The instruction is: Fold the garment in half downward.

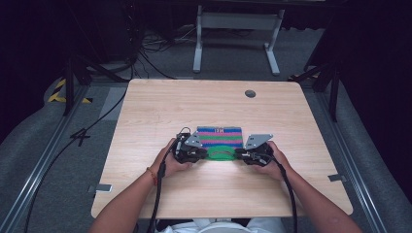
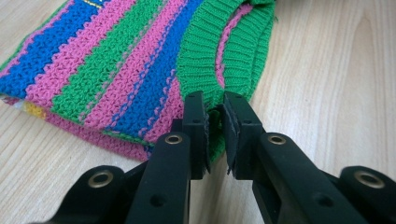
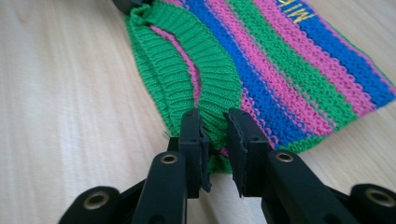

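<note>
A small knitted garment with blue, pink and green stripes lies flat near the middle of the wooden table. Its green ribbed collar faces the person. My left gripper is at the collar's left end. In the left gripper view the black jaws pinch the green ribbed edge. My right gripper is at the collar's right end. In the right gripper view its jaws stand close together on the green rib. Yellow lettering shows on a blue stripe.
A round cable hole sits near the table's far edge. Small metal brackets stick out at the table's near sides. Behind the table stand a white desk frame and floor cables. Bare wood surrounds the garment.
</note>
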